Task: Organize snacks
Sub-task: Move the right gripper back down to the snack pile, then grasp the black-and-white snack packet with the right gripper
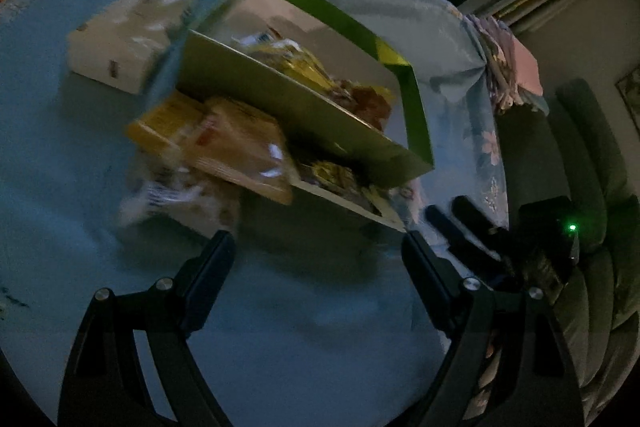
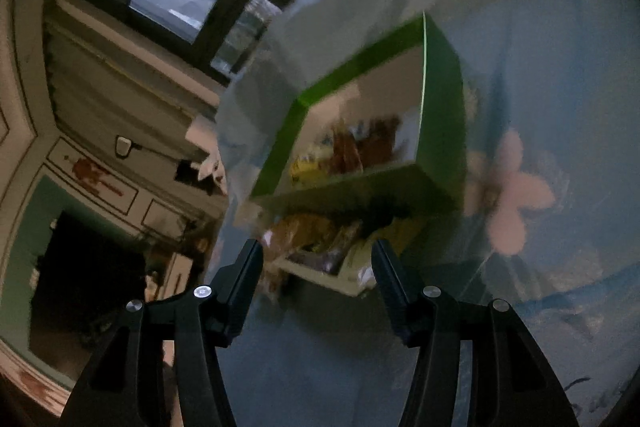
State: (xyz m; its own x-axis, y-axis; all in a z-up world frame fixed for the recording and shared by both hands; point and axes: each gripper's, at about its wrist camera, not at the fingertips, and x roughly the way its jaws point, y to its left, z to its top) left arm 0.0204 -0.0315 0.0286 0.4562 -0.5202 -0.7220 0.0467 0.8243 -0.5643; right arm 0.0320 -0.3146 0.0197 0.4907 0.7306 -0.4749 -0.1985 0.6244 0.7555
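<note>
A: Snacks [image 1: 244, 147] lie in a loose heap against the outside of the green box [image 1: 416, 115], on the pale blue flowered cloth [image 1: 48, 163]. The top one is a flat orange-brown packet, with a yellow packet [image 1: 164, 123] just beside it and partly under it.

B: And inside the box?

A: More packets [image 1: 320, 75], yellow and reddish brown, piled along the near wall. The box has bright green walls and a pale inside. A whitish carton [image 1: 120, 43] stands on the cloth on the far side of the heap, just beside the box's corner.

B: What about the white and dark wrapper [image 1: 168, 195] low in the heap?

A: Too blurred to read; it sits at the edge nearest the left claw [image 1: 316, 247].

B: How does that claw stand?

A: Its jaws are wide apart and hold nothing; only cloth shows between them, and the heap is just beyond the tips.

B: And the right claw [image 2: 316, 255]?

A: About half spread, with nothing gripped. In the right wrist view its tips frame the near edge of the heap [image 2: 320, 243], with the box [image 2: 440, 99] behind. I cannot tell whether the tips touch a packet. From the left wrist view the right claw's dark fingers [image 1: 464, 223] show near the box's near corner.
</note>
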